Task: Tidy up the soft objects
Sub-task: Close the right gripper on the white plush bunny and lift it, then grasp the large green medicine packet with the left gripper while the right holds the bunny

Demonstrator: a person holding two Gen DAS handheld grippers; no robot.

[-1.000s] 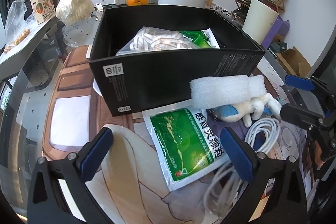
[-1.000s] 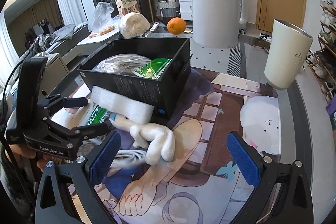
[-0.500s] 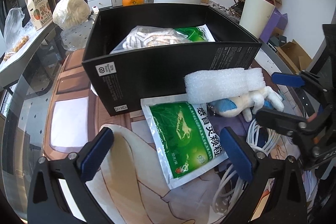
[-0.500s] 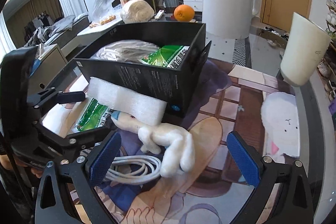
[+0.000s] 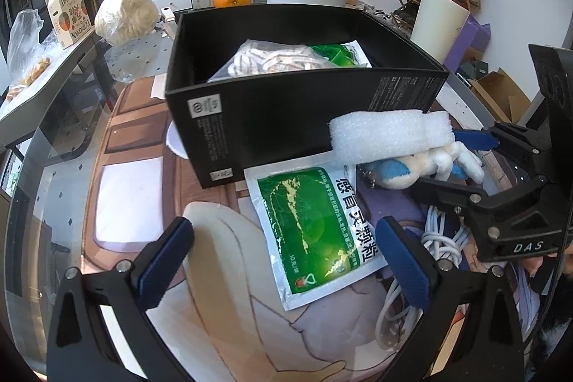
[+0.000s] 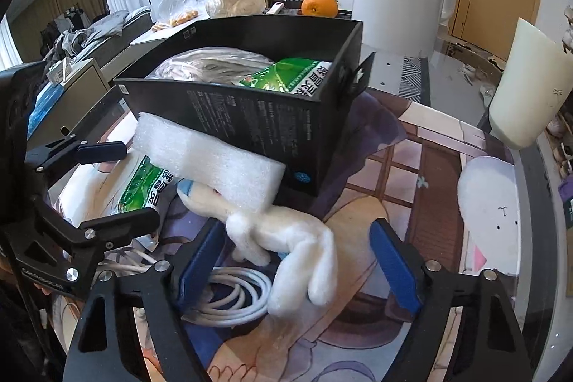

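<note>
Holding a clear bag [image 5: 272,61] and a green packet [image 6: 292,79], the black box [image 5: 286,117] sits open-topped; left gripper [image 5: 286,260] and right gripper [image 6: 297,256] both spread, grasping nothing.

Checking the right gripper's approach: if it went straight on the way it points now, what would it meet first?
Probably the white plush toy, lying between the open fingers of the right gripper; behind it come the foam block and black box.
</note>
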